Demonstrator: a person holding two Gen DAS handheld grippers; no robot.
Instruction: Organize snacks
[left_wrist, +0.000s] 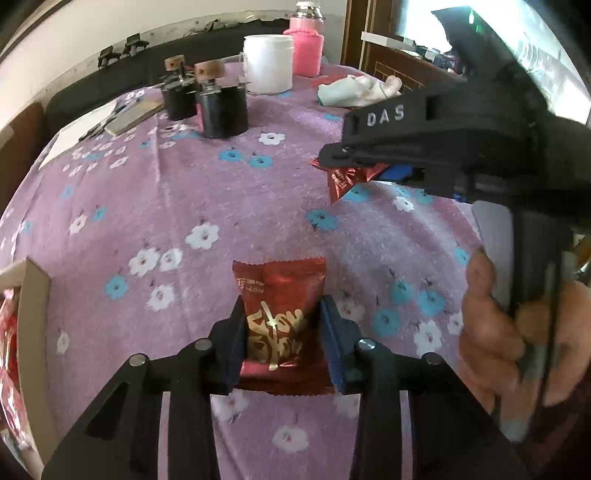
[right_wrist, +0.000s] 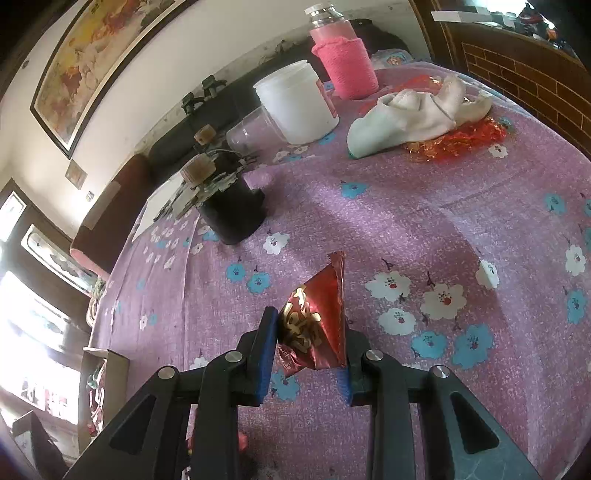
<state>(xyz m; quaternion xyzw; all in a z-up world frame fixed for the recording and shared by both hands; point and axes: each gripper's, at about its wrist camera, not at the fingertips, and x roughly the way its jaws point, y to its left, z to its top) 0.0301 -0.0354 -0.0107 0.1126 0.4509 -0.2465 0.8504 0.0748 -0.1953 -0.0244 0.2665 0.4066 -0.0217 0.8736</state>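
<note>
A red snack packet with gold lettering (left_wrist: 277, 295) lies flat on the purple flowered tablecloth (left_wrist: 184, 192). My left gripper (left_wrist: 282, 306) is shut on its two sides, blue pads pressing the wrapper. My right gripper (right_wrist: 308, 325) is shut on a second red snack packet (right_wrist: 317, 314), which is crumpled and stands up on edge between the pads. The left wrist view also shows that right gripper (left_wrist: 325, 157) reaching in from the right above the cloth with its packet (left_wrist: 345, 179) hanging under the tips, and a hand (left_wrist: 517, 332) on its handle.
An open cardboard box (left_wrist: 35, 314) holding red packets stands at the left table edge. Black canisters (left_wrist: 221, 110), a white tub (left_wrist: 267, 62), a pink bottle (left_wrist: 306, 48), a clear cup (right_wrist: 251, 129) and a white cloth (right_wrist: 413, 118) over red wrappers (right_wrist: 461, 140) crowd the far side.
</note>
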